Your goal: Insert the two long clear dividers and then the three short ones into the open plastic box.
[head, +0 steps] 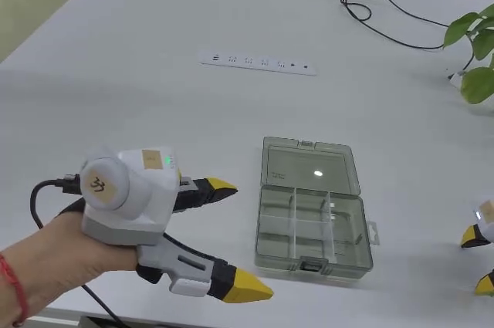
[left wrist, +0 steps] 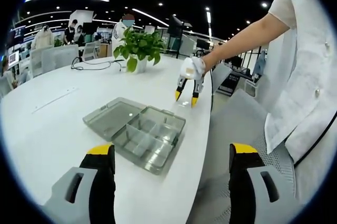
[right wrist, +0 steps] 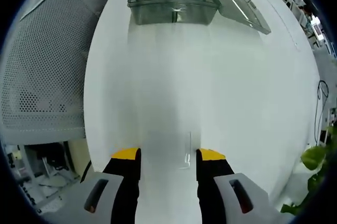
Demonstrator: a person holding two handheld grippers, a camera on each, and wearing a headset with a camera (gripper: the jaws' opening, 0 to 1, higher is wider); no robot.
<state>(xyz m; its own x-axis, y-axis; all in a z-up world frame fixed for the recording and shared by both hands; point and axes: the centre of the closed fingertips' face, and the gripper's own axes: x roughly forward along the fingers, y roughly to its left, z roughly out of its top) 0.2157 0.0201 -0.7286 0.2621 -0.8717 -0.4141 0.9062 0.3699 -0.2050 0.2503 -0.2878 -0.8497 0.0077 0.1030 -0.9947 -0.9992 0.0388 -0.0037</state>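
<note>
Left gripper [head: 235,237], lower left of the head view, held in a hand [head: 46,262], jaws spread wide and pointing right. Right gripper [head: 480,260], at the right edge, jaws apart; upper centre of the left gripper view, an outstretched forearm [left wrist: 237,39] holds it tips down

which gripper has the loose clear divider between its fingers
The right gripper: a clear divider lies on the white table between its open fingers. The left gripper is open too, with nothing between its fingers.
</note>
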